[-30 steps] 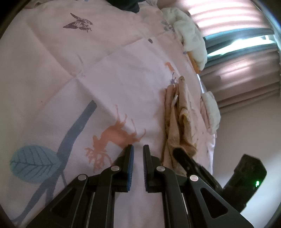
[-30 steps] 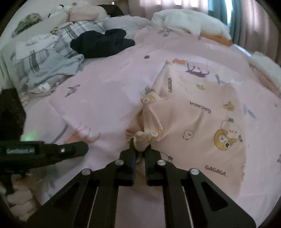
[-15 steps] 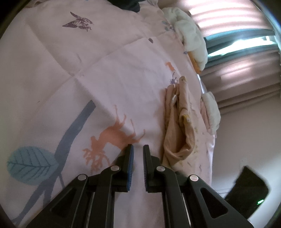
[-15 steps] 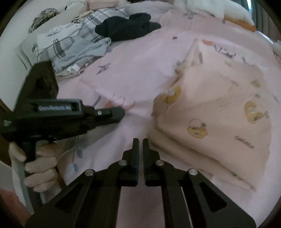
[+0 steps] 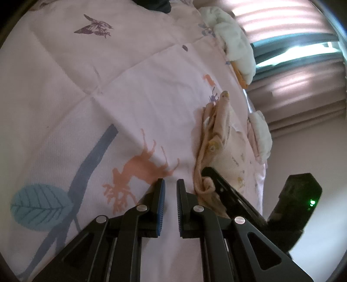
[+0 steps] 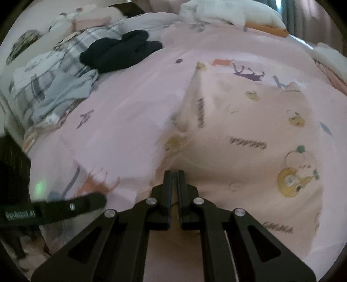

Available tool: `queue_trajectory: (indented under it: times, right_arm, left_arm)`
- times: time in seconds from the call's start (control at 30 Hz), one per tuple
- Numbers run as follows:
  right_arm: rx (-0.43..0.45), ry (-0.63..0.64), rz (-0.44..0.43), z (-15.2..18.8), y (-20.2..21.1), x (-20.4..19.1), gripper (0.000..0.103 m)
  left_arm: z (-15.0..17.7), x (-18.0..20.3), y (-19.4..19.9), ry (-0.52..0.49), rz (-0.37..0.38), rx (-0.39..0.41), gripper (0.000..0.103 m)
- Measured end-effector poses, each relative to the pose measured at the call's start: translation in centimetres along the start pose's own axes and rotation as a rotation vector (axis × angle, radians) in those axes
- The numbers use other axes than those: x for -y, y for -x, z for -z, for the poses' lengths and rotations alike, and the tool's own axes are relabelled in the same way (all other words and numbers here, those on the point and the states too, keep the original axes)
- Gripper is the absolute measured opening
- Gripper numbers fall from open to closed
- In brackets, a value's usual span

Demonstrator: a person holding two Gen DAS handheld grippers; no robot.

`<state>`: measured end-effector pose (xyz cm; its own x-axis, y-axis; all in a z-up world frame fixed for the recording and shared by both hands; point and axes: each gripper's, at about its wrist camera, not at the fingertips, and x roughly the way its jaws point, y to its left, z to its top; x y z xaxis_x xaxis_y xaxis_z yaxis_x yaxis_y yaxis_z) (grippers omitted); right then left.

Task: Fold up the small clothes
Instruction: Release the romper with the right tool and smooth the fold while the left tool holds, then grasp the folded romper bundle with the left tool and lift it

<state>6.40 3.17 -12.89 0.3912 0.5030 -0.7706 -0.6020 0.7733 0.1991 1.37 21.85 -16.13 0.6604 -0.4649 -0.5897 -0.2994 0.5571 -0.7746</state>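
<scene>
A small peach garment (image 6: 249, 138) printed with yellow cartoon animals and "GAGAGA" lettering lies on the pink bedsheet (image 6: 130, 121). My right gripper (image 6: 174, 175) rests low on the garment's near edge, jaws nearly together; whether cloth is pinched between them is unclear. In the left wrist view the garment (image 5: 219, 138) shows edge-on, bunched at its near end, with the right gripper's finger (image 5: 219, 184) pressed against it. My left gripper (image 5: 170, 186) hovers over the sheet just left of the garment, jaws slightly apart and empty.
A black garment (image 6: 121, 51), a plaid and grey clothes pile (image 6: 54, 86) and white fluffy bedding (image 6: 227, 10) lie at the bed's far side. Curtains and a window (image 5: 292, 50) are beyond the bed. The bed's right edge (image 5: 263, 173) is close to the garment.
The right gripper, which had let go and lifted away, has come back down onto the garment's near edge. The garment now lies flatter. The left gripper has hardly moved.
</scene>
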Motion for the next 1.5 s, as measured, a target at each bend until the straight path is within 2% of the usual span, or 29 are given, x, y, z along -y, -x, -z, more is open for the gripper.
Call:
queue_trajectory:
  times: [0.07,0.3,0.43,0.47,0.5,0.53,0.57,0.6,0.63,0.7,0.73,0.77,0.83,0.9,1.0,1.13,1.23,1.27,1.33,1.4,1.5]
  right_arm:
    - [-0.014,-0.049,-0.061,-0.1,0.2,0.6,0.008]
    - [-0.045,-0.023,-0.059,0.9,1.3,0.5,0.006]
    - [-0.104,-0.013,-0.151,2.2,3.7,0.8,0.015]
    - [-0.108,-0.028,-0.16,2.5,4.5,1.3,0.018]
    - [-0.101,-0.038,-0.147,2.7,5.3,1.8,0.021]
    - [-0.079,-0.051,-0.108,2.8,6.6,2.6,0.03]
    - [-0.055,-0.066,-0.079,3.0,7.6,3.4,0.041]
    - [-0.027,-0.091,-0.053,3.0,8.7,4.4,0.048]
    - [0.002,-0.122,-0.042,3.0,9.8,5.5,0.063]
    - [0.056,-0.198,-0.034,2.9,11.5,7.9,0.078]
    - [0.079,-0.248,-0.02,2.9,12.1,9.2,0.085]
    - [0.091,-0.289,-0.009,3.0,12.6,10.2,0.088]
    - [0.099,-0.359,-0.013,3.0,12.9,12.3,0.089]
    - [0.089,-0.425,-0.056,3.0,12.7,14.1,0.089]
    - [0.069,-0.511,-0.118,2.8,11.3,16.4,0.089]
    - [0.035,-0.587,-0.166,2.6,8.2,18.0,0.089]
    - [0.023,-0.63,-0.21,2.7,6.4,18.6,0.089]
    - [0.039,-0.638,-0.22,2.6,6.3,18.8,0.09]
    - [0.066,-0.632,-0.26,2.2,6.1,18.6,0.093]
    - [0.07,-0.637,-0.303,1.8,5.5,18.7,0.095]
    - [0.08,-0.663,-0.351,1.2,4.9,18.9,0.095]
  left_arm:
    - [0.1,0.3,0.0,-0.019,-0.014,0.011,0.006]
    - [0.7,1.8,-0.2,-0.104,-0.035,0.036,0.006]
    - [0.9,2.8,-0.6,-0.14,0.006,0.032,0.007]
    - [1.0,3.2,-0.6,-0.154,0.019,0.036,0.014]
    - [1.0,3.5,-0.6,-0.163,0.034,0.042,0.03]
    - [1.1,3.8,-0.6,-0.167,0.051,0.049,0.04]
    - [1.1,4.1,-0.5,-0.169,0.078,0.059,0.062]
    - [1.0,4.4,-0.4,-0.178,0.131,0.073,0.071]
    - [0.9,4.7,-0.4,-0.19,0.173,0.084,0.072]
    - [0.6,5.2,-0.4,-0.216,0.221,0.097,0.08]
    - [0.3,5.4,-0.5,-0.217,0.22,0.102,0.083]
    - [-0.1,5.4,-0.9,-0.206,0.208,0.1,0.085]
    - [-0.8,5.3,-2.1,-0.18,0.214,0.056,0.085]
    - [-1.8,5.2,-3.7,-0.14,0.226,-0.006,0.085]
    - [-2.8,5.0,-5.3,-0.108,0.197,-0.024,0.085]
    - [-3.2,5.7,-6.2,-0.15,0.174,-0.091,0.085]
    - [-2.7,6.0,-6.2,-0.167,0.187,-0.121,0.086]
    - [-2.6,6.2,-6.4,-0.179,0.202,-0.151,0.086]
    - [-2.2,6.3,-6.8,-0.17,0.286,-0.229,0.087]
    - [-2.1,6.1,-7.3,-0.105,0.346,-0.26,0.087]
    - [-2.5,5.8,-7.2,-0.056,0.385,-0.279,0.087]
